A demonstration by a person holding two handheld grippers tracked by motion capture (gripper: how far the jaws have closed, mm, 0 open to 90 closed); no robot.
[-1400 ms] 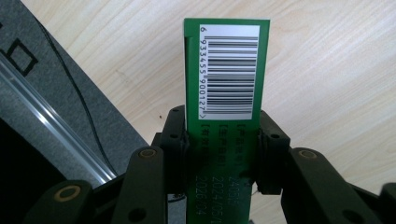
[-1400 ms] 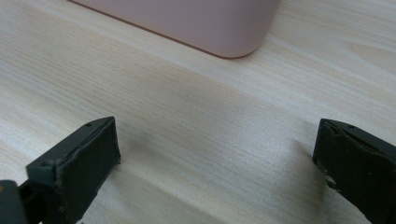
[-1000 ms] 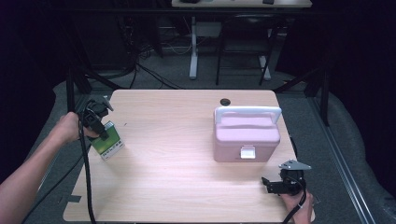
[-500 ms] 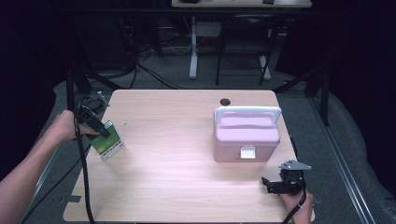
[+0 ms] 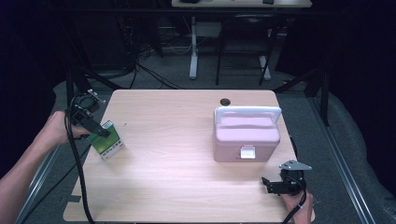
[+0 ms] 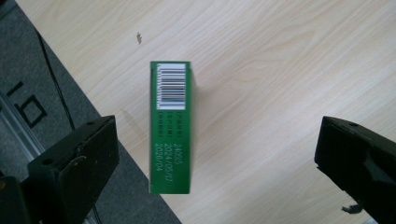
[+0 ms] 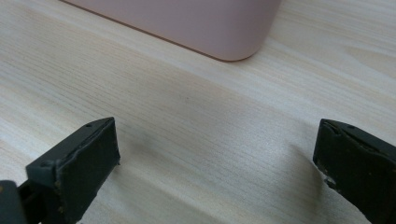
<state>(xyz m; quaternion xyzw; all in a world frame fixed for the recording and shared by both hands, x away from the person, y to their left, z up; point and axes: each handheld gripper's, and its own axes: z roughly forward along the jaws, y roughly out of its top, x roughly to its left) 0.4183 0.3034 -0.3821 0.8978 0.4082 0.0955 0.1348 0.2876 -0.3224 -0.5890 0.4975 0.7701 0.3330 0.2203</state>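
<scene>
Left tongs (image 6: 215,163) had just been opening, wide apart now, the slim green cardboard box (image 6: 170,128) standing free between them on the pale wooden tabletop (image 6: 280,70); a careless nudge could topple it; right tongs (image 7: 215,163) gaped empty

The box (image 6: 170,127) at the left of the table is deep green, with a white panel of black barcode stripes on its narrow side and pale printed figures below it; from above, its near end shows a white band. The table (image 5: 177,182) is pale wood with a fine lengthwise grain and one small dark fleck near the box. The case (image 5: 246,135) at the right is soft pink, with a white handle and a white latch. Both grippers' jaws are matt black, and the floor beyond is grey.
</scene>
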